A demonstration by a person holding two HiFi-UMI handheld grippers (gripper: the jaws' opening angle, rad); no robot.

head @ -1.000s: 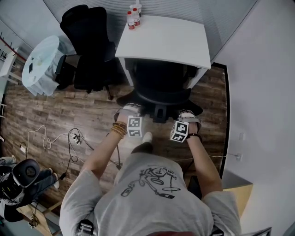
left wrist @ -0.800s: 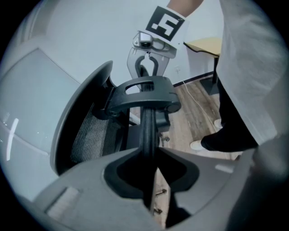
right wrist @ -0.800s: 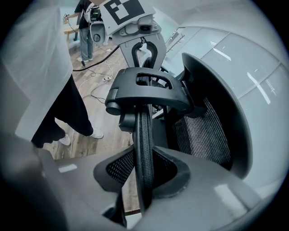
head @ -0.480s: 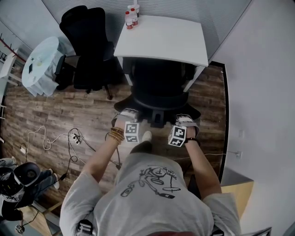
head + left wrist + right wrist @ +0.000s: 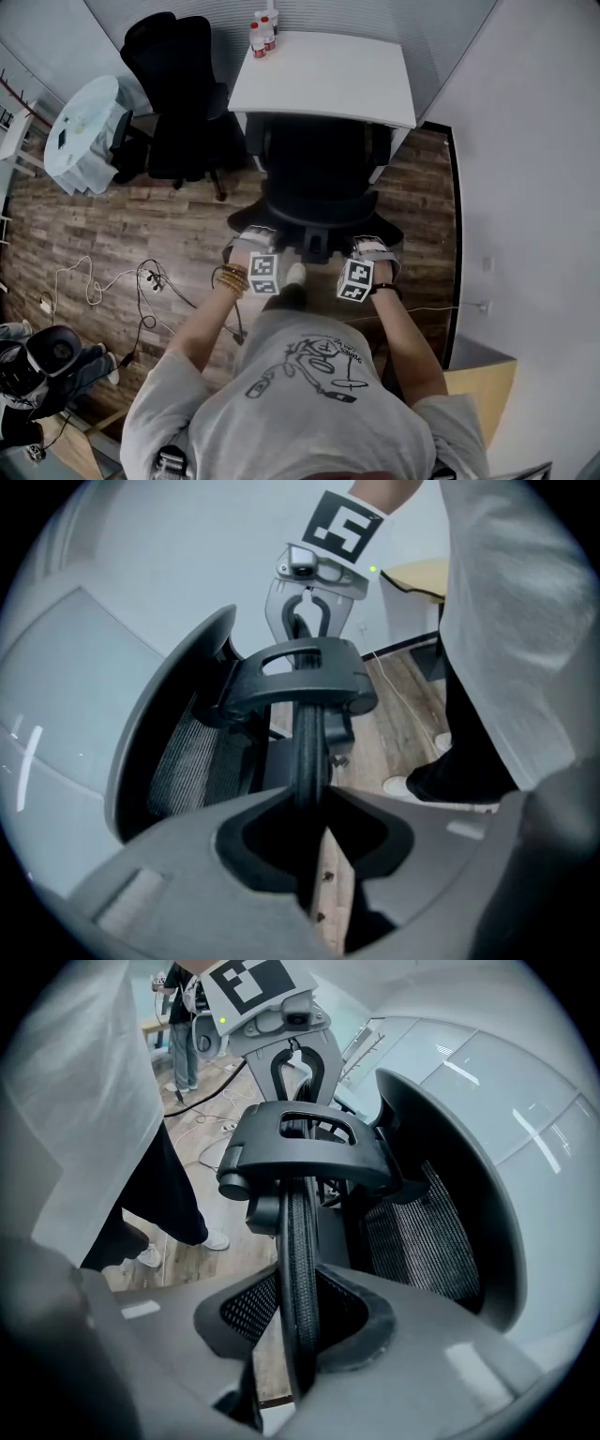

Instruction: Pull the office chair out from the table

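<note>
Gripping the backrest's top edge, the left tool (image 5: 249,239) and right tool (image 5: 371,247) are each pinched shut on the office chair (image 5: 314,183), one toward each end. The chair stands close against the white surface (image 5: 328,80). Bottles (image 5: 261,28) stand at its far left corner.

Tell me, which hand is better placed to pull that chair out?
Neither alone: left tongs and right tongs both clamp the chair back's rim, either side of its centre bracket, so pull with both.
</note>
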